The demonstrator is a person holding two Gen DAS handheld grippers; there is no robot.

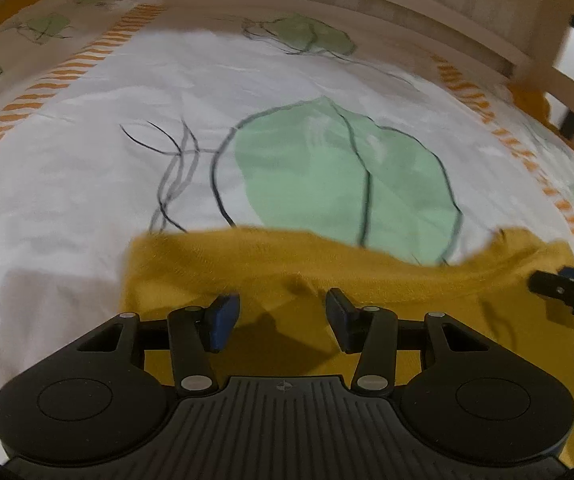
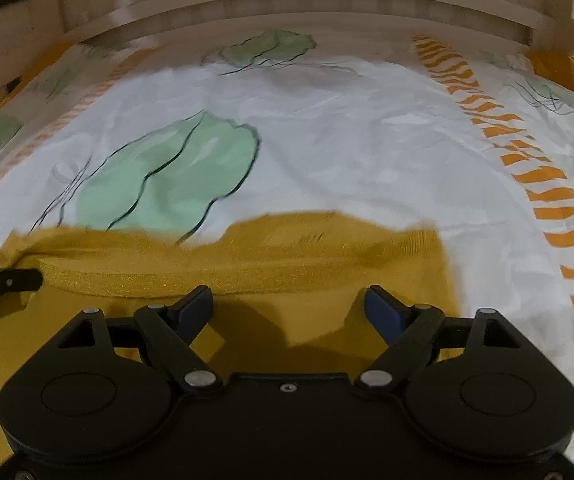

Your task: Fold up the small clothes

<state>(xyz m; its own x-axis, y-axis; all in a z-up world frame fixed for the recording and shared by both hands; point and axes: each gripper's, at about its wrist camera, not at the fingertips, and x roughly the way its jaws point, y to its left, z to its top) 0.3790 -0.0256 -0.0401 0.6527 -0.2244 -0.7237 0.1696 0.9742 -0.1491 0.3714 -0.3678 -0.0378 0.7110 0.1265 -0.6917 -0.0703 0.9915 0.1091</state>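
Note:
A mustard-yellow knitted garment (image 1: 367,272) lies flat on the patterned bed sheet, its far edge wavy and slightly folded over. In the left wrist view my left gripper (image 1: 281,300) hovers over its left part, jaws partly apart with nothing between the blue pads (image 1: 223,320). Over the garment's (image 2: 247,260) right part, my right gripper (image 2: 287,294) stands wide open and empty in the right wrist view. Each gripper shows at the edge of the other's view: the right gripper (image 1: 567,288) and the left gripper (image 2: 3,282).
The sheet (image 1: 127,160) is white with green leaf prints and orange striped bands (image 2: 547,184). A pale wooden bed frame (image 2: 287,4) curves along the far side. More mustard fabric (image 2: 559,68) shows at the far right corner.

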